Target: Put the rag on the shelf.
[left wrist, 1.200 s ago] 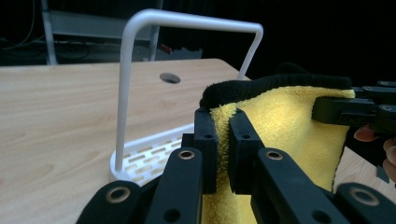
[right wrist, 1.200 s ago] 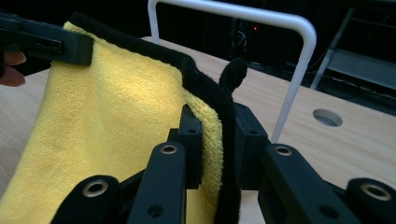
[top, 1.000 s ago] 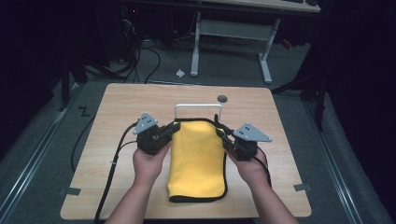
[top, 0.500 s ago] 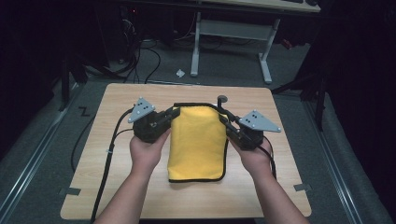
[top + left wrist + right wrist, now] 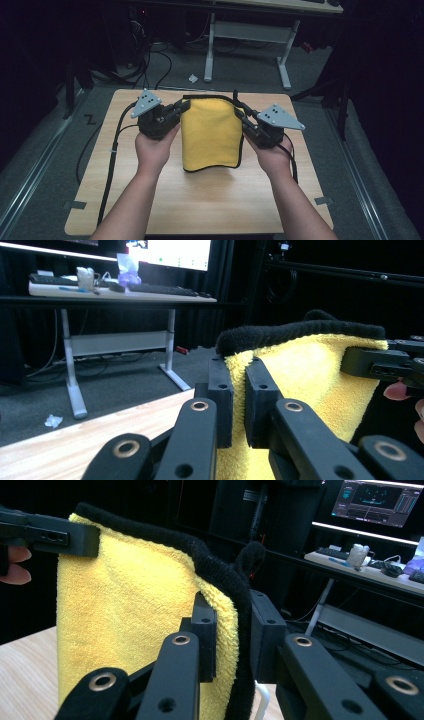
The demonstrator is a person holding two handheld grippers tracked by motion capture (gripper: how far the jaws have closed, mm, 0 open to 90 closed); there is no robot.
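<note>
I've got the yellow towel [image 5: 210,135] pinched at both top corners, hanging over the counter [image 5: 200,205] approx. mid-width, nearer its far edge. My left gripper [image 5: 184,106] has its fingers [image 5: 222,390] clamped on the towel's left top corner, w/ the black trim [image 5: 300,330] running along the top (seen up close in the left gripper view). My right gripper [image 5: 241,112] grips the other corner, fingers [image 5: 205,630] closed on cloth and trim, a small black loop [image 5: 252,555] sticking up just behind. The towel hangs folded, lower edge at or just above the wood; can't tell if it touches. Both hands [image 5: 155,150] sit either side of it.
</note>
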